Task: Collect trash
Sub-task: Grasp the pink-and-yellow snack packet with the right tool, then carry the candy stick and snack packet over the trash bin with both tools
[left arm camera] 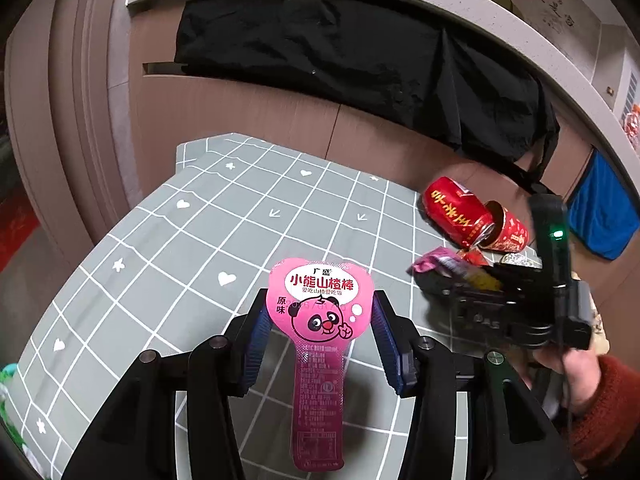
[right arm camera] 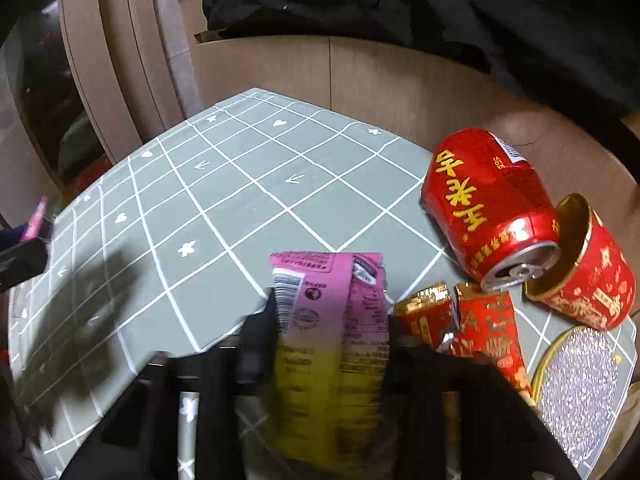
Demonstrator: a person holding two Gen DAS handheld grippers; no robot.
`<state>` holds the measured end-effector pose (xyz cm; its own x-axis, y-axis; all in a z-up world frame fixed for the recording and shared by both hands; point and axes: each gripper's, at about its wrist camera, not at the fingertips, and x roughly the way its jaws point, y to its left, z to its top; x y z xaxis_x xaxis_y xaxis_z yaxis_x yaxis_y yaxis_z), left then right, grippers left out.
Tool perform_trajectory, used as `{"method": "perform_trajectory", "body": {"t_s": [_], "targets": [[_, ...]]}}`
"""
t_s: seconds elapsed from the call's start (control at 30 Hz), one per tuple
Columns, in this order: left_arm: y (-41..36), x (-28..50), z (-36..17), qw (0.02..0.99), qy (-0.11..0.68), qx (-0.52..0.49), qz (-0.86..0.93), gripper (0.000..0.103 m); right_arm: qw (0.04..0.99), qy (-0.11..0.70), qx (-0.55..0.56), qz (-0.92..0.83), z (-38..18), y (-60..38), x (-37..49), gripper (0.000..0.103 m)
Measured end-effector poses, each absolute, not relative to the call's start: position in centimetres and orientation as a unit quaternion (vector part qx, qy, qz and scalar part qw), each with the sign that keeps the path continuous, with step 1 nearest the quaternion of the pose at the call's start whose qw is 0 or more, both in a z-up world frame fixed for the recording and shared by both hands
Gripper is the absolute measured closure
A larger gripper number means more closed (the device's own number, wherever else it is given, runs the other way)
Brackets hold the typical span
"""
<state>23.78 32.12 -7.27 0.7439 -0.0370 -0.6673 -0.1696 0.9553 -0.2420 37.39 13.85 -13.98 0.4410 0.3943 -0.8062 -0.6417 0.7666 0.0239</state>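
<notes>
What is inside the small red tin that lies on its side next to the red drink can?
The small red tin shows only a bare gold inner wall near its mouth; nothing is visible there. The red drink can covers part of the opening, and the deeper interior is hidden.

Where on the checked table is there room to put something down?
The bare patch is the middle and far-left of the green checked tablecloth, from the wooden wall across to the red can. The right side is crowded: the can, a red cup, red-gold wrappers and a glittery disc sit close together.
</notes>
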Motion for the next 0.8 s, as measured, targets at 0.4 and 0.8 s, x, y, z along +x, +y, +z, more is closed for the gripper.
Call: {"method": "perform_trajectory", "body": {"t_s": [0.4, 0.8], "targets": [[28.5, 23.7, -2.6, 0.947, 0.298, -0.12, 0.02, 0.053, 0.865, 0.364, -0.077, 0.337, -5.8, 8.4, 34.1, 0.08], [17.5, 23.8, 5.2, 0.976, 0.202, -0.073, -0.045, 0.053, 0.918, 0.256, -0.064, 0.297, 3.5, -0.6, 30.1, 0.08]]}}
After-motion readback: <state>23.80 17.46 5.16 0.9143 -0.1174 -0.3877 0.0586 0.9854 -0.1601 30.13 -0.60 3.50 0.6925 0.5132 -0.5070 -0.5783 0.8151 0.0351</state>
